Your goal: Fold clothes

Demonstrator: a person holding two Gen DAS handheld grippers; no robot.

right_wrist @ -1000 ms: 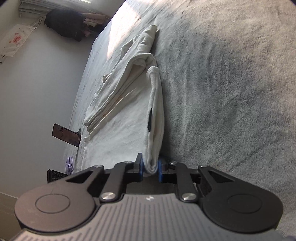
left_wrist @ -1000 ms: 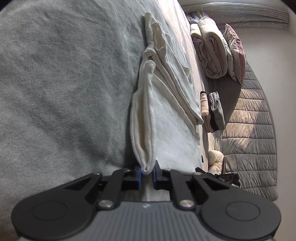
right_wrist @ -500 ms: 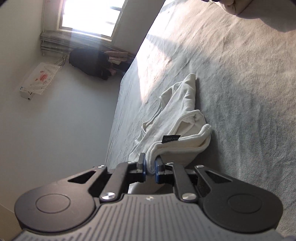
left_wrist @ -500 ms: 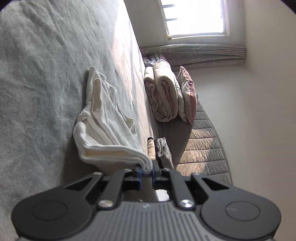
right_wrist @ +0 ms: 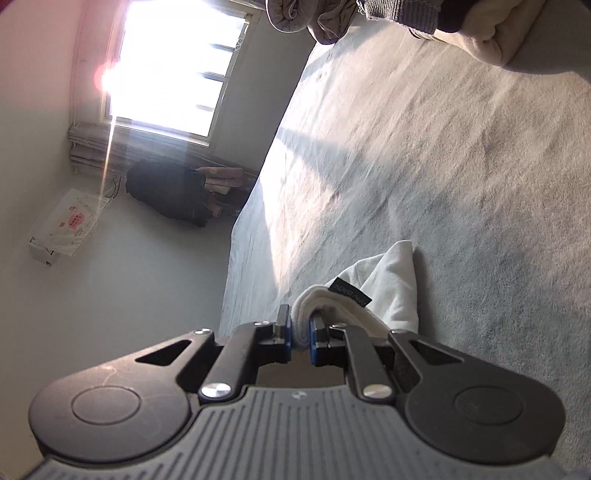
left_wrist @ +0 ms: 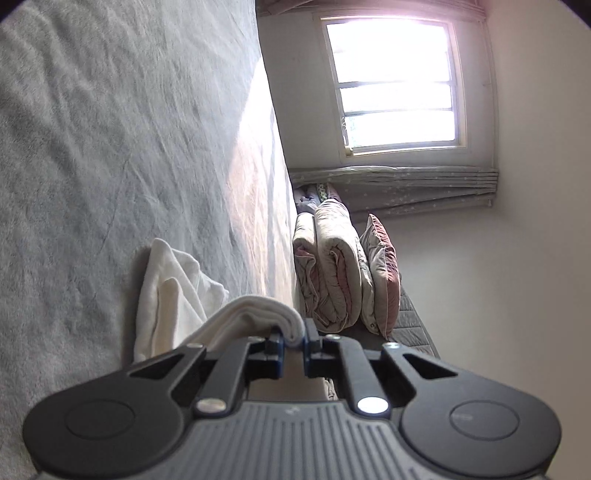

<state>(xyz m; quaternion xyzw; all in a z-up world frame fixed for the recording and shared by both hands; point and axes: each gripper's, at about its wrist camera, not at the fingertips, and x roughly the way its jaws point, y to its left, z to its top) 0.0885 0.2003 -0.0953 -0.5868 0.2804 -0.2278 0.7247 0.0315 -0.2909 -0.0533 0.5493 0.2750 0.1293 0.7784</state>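
A cream-white garment [left_wrist: 173, 295] lies bunched on the grey bed cover [left_wrist: 110, 147]. My left gripper [left_wrist: 293, 338] is shut on a thick folded edge of it, held above the bed. In the right wrist view the same garment [right_wrist: 391, 291] shows a black label [right_wrist: 349, 293]. My right gripper [right_wrist: 300, 334] is shut on another folded edge of it. Most of the garment is hidden below both grippers.
Rolled pink and beige quilts [left_wrist: 332, 266] and a pillow [left_wrist: 384, 273] lie past the bed's far side, under a bright window [left_wrist: 395, 81]. A dark bundle of clothes [right_wrist: 170, 192] sits by the window wall. Other clothes [right_wrist: 443, 18] lie at the bed's top edge.
Both grippers have lifted and tilted up with the garment's edge. The garment has gathered under them, and the window has come into view.
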